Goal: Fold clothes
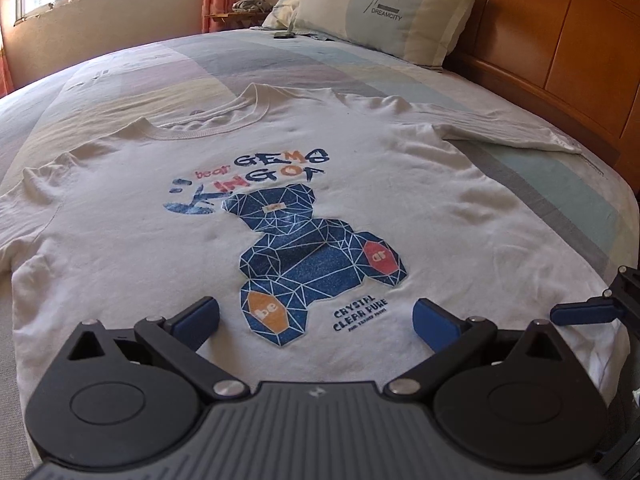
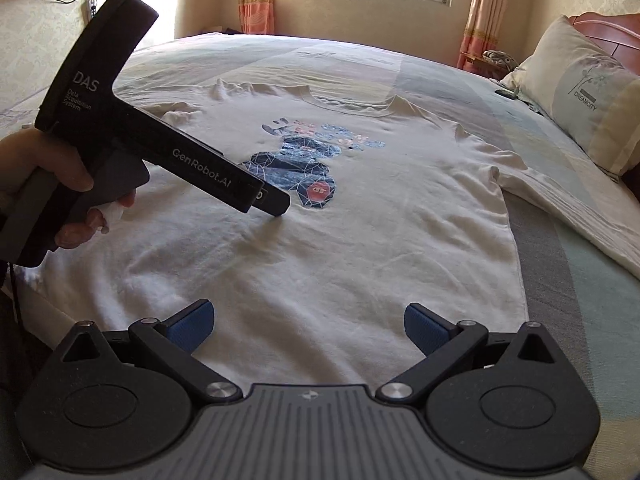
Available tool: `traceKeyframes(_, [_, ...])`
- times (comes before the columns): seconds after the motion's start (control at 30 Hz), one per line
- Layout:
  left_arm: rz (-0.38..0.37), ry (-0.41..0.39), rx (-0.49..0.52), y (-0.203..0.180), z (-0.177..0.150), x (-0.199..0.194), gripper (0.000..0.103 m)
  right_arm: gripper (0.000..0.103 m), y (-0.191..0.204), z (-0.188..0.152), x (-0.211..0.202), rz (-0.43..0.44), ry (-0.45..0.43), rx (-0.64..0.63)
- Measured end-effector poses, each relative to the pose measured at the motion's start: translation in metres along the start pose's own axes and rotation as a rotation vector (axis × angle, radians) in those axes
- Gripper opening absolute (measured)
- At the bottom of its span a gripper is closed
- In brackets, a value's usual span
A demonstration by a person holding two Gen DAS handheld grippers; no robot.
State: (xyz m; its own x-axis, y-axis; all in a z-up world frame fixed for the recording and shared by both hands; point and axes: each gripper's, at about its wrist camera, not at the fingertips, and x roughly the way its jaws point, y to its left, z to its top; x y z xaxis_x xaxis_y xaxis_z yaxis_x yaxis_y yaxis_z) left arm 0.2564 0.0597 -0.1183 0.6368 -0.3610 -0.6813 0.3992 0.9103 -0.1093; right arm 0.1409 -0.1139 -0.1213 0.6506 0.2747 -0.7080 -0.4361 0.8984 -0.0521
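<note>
A white long-sleeved cotton shirt [image 1: 360,208] with a blue geometric bear print [image 1: 308,256] lies spread flat, front up, on the pastel striped bedsheet [image 1: 532,184] — neckline toward the window. The left gripper [image 1: 316,320] hovers over the shirt's hem, jaws wide apart and empty. The right gripper [image 2: 308,322] — also spread open, holding nothing — hangs above the hem beside it.

white long-sleeve T-shirt [image 1: 400,208] spread flat face-up on the bed [image 1: 552,176], unfolded, lightly wrinkled, blue geometric bear print [image 1: 308,256] mid-chest, collar toward the bed's far side, one sleeve stretched toward the headboard side, hem at the near edge
</note>
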Motion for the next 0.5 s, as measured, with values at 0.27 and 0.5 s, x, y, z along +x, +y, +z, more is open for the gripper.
traceKeyframes(0.27, [-0.061, -0.030, -0.120, 0.025, 0.002, -0.010, 0.102, 0.103, 0.020, 0.004, -0.026, 0.040, -0.074, -0.061])
traceKeyframes(0.5, [-0.028, -0.042, -0.106, 0.032, -0.002, -0.020, 0.102, 0.103, 0.099, 0.019, 0.005, 0.108, -0.090, -0.319])
